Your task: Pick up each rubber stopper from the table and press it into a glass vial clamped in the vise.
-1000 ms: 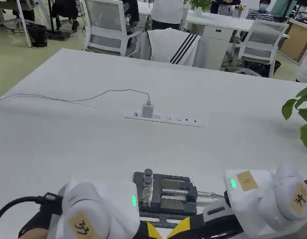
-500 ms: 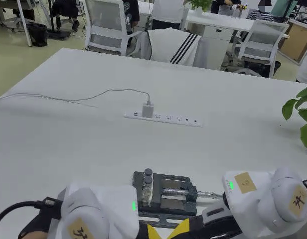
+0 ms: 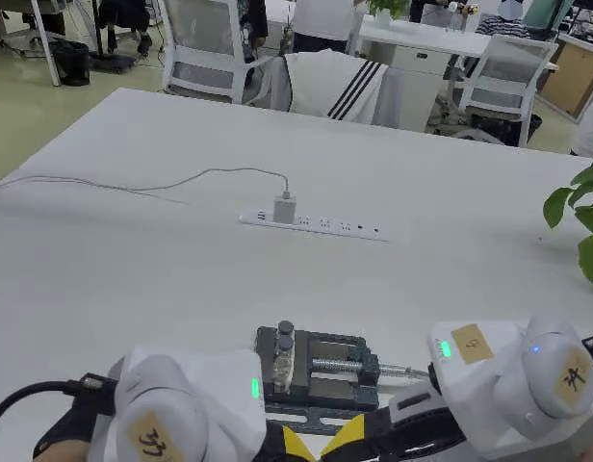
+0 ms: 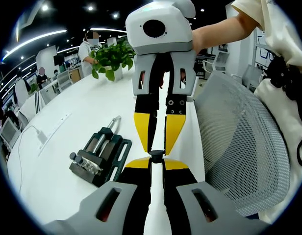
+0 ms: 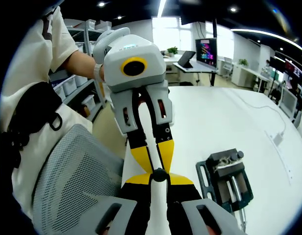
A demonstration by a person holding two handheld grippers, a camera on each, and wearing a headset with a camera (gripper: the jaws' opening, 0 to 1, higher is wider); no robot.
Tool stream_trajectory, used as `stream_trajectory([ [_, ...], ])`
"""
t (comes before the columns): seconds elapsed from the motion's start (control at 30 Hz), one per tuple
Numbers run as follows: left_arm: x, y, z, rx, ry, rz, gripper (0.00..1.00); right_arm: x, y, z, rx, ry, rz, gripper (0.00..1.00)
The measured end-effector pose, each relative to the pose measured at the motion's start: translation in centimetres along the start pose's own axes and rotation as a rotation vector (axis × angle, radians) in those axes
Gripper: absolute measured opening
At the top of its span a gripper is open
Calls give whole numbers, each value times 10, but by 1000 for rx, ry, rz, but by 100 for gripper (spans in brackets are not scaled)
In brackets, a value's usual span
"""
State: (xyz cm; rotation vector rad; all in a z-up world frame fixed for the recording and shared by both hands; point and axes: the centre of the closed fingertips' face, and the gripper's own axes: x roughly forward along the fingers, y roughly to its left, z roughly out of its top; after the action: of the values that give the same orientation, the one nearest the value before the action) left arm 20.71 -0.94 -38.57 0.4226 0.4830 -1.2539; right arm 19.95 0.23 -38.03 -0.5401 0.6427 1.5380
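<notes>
Now | left gripper (image 4: 156, 160) and right gripper (image 5: 159, 180) tip to tip, both sets of jaws pinched nearly closed on one dark rubber stopper (image 5: 159, 174) | at counter (image 3: 181, 289) edge, near vise (image 3: 327, 373) clamping two dark-capped vials (image 3: 283, 356).

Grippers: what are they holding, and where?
A small dark stopper, pinched where the left gripper and right gripper meet tip to tip; whose grip, cannot tell.

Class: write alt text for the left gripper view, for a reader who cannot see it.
The left gripper, at the bottom edge, meets the right gripper tip to tip at a small dark object. On the white table, a black vise clamps two dark-capped vials.
</notes>
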Motion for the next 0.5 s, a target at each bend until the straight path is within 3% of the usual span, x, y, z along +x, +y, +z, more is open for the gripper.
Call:
stream_trajectory([
  [0.37,1,0,-3,8,4,6,5,2,0,0,-3,4,4,5],
  [0.5,1,3,-6,14,10,31,17,2,-1,1,-1,0,-1,6],
])
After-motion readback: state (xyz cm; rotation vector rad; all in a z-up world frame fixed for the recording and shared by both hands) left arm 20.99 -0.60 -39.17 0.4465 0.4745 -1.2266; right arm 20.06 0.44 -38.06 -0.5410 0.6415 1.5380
